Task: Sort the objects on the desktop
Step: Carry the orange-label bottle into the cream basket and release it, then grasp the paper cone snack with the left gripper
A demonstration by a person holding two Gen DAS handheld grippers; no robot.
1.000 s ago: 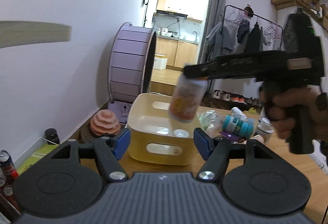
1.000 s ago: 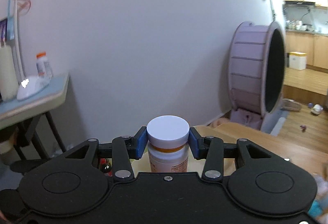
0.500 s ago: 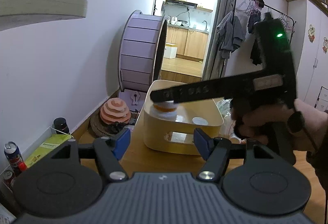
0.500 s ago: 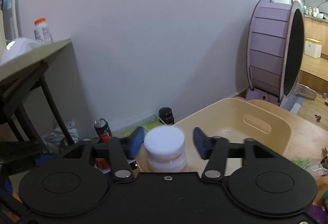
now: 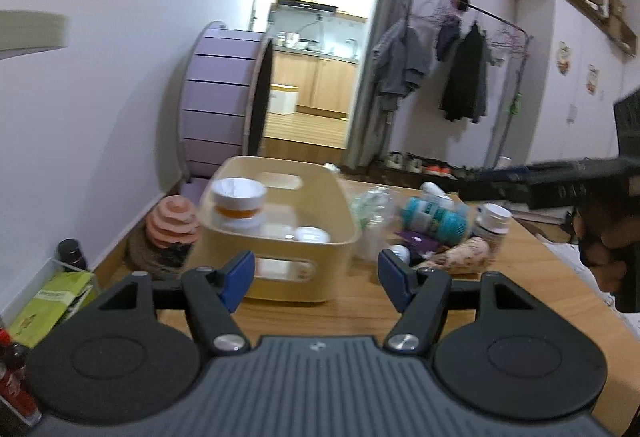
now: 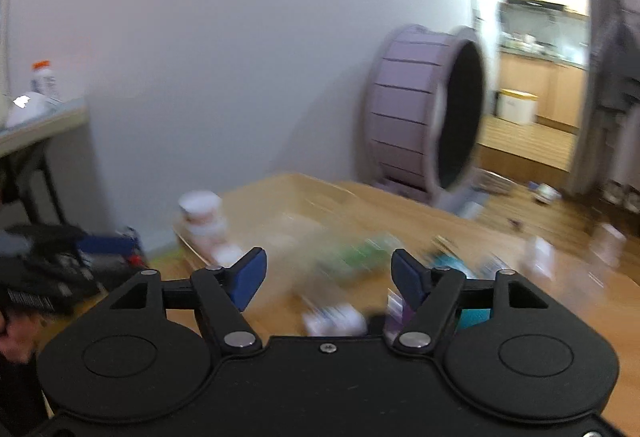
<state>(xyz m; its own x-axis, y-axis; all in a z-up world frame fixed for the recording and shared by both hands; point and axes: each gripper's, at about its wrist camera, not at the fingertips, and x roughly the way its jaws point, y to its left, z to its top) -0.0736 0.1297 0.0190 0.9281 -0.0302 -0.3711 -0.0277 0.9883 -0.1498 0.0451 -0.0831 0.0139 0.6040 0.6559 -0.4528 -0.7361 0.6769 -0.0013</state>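
— Pill bottle (image 5: 238,201) stood upright in the yellow bin (image 5: 280,237), at ten o'clock; who dropped it?
— Right gripper (image 6: 328,273), jaws just opened, empty. Left gripper (image 5: 316,277) gaped empty; clutter remained.

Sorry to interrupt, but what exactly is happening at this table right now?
A person is sorting loose items into a yellow bin with two handheld grippers. The white-capped bottle now stands inside the bin. The right gripper has just been opening, nothing is between its jaws, and it faces the pile of small items beside the bin. The left gripper is open and empty, facing the bin.
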